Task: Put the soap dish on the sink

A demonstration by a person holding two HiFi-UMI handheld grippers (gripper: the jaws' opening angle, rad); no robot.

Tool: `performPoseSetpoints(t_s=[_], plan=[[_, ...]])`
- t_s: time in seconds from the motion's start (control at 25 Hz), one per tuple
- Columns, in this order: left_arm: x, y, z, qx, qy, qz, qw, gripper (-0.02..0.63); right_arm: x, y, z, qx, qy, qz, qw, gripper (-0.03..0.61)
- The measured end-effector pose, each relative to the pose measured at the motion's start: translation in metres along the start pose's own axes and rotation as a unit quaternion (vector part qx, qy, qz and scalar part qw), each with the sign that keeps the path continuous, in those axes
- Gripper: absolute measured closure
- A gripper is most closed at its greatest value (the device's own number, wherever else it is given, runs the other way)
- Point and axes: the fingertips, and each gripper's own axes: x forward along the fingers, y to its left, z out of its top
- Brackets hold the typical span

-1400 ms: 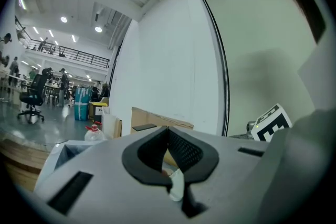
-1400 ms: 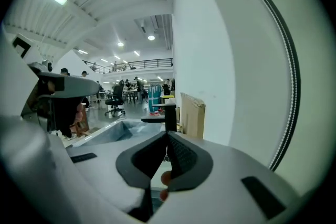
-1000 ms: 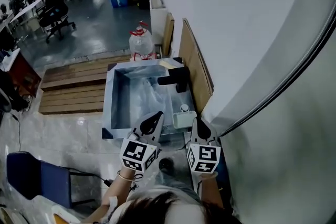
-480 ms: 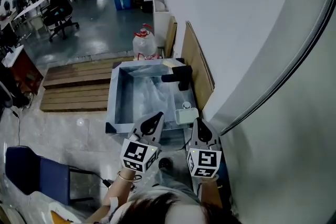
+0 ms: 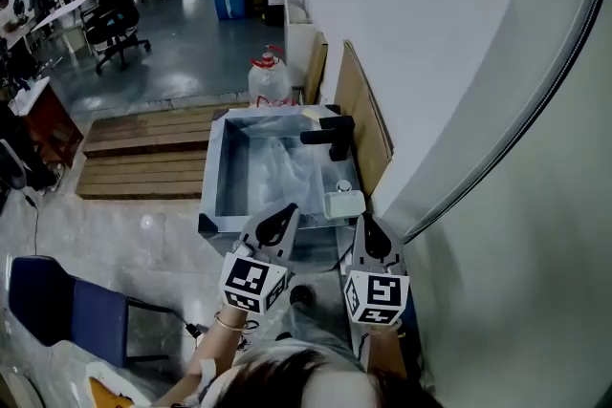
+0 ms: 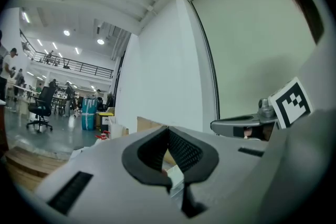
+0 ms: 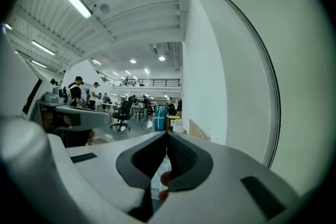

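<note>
A white soap dish (image 5: 344,204) rests on the near right corner of the steel sink's rim (image 5: 212,169), next to a small round fitting. A black faucet (image 5: 330,137) stands on the right rim further back. In the head view my left gripper (image 5: 286,211) hangs over the sink's front edge, shut with nothing in it. My right gripper (image 5: 365,224) sits just below and right of the dish, apart from it, also shut and empty. Its jaws meet tip to tip in the right gripper view (image 7: 168,135), as do the left gripper's (image 6: 168,128) in its own view.
A water jug with a red cap (image 5: 271,76) stands behind the sink. Wooden boards (image 5: 361,115) lean on the white wall at right. A wooden pallet (image 5: 143,153) lies left of the sink, and a blue chair (image 5: 67,311) is at the lower left.
The head view has drifted a little, so the sink sits slightly higher and to the right. The soap dish stays on the rim, and both grippers remain shut in about the same place.
</note>
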Motion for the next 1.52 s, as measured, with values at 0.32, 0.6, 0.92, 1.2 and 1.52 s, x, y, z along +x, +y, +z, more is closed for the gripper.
performPoseSetpoints(t_s=[0.32,0.6,0.92,1.2,1.52], plan=[[-0.019,-0.001,0.001,0.000,-0.005,0.006,1.0000,0.604,-0.015,0.011,0.006,-0.005,-0.006,0.006,1.000,0.552],[-0.030,-0.003,0.003,-0.002,-0.007,0.012,0.9999,0.604,-0.022,0.018,0.007,-0.008,-0.005,0.011,1.000,0.552],[-0.035,-0.007,0.004,0.000,-0.010,0.012,0.9999,0.604,-0.029,0.018,0.007,-0.008,-0.005,0.012,1.000,0.554],[-0.036,-0.013,0.002,-0.005,-0.008,0.008,0.9999,0.604,-0.034,0.016,0.005,-0.009,-0.004,0.008,1.000,0.552],[-0.030,-0.020,0.001,-0.005,-0.009,0.002,0.9999,0.604,-0.038,0.013,0.004,-0.010,-0.003,0.008,1.000,0.554]])
